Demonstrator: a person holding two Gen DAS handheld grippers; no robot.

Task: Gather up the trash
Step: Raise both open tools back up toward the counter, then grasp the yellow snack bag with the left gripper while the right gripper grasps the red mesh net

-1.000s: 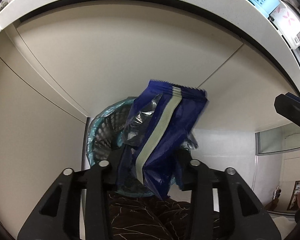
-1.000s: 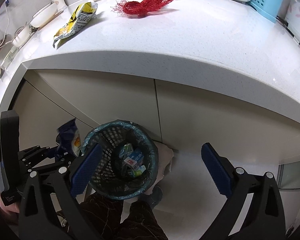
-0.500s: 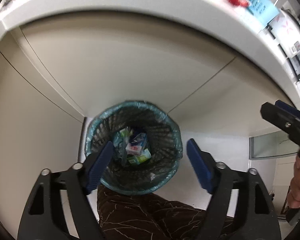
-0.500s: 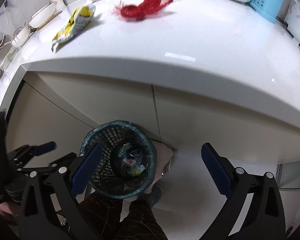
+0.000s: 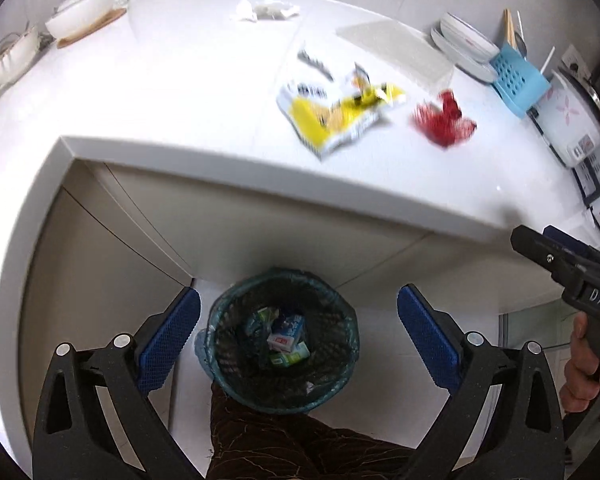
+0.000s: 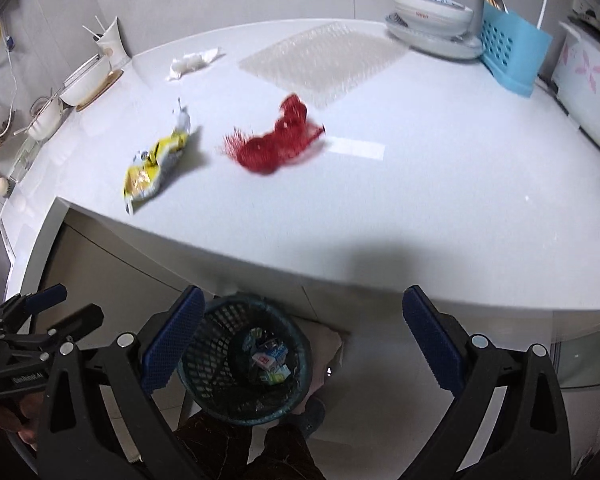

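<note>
A dark mesh bin (image 5: 339, 344) (image 6: 204, 352) with a teal liner stands on the floor below the counter and holds small cartons (image 5: 286, 338) (image 6: 268, 360). My left gripper (image 5: 298, 300) hangs high above it, its jaws opening with nothing between them. My right gripper (image 6: 303, 300) is open and empty above the same bin. On the white countertop (image 5: 140, 120) lie a yellow snack wrapper (image 5: 335, 120) (image 6: 154, 168), a red mesh net (image 5: 441, 122) (image 6: 278, 142), a crumpled white tissue (image 5: 266, 10) (image 6: 192, 62) and a clear bubble sheet (image 5: 395, 50) (image 6: 323, 60).
Stacked bowls (image 6: 431, 8), a blue utensil rack (image 6: 507, 52) and a rice cooker (image 6: 587, 80) line the counter's far right. White bowls (image 6: 88, 80) stand at the left. The person's legs (image 5: 292, 440) are just below the bin. Cabinet doors (image 5: 100, 280) sit under the counter edge.
The blue wrapper left my left gripper as its jaws opened wide over the bin. Both grippers rose, and the countertop came into view.
</note>
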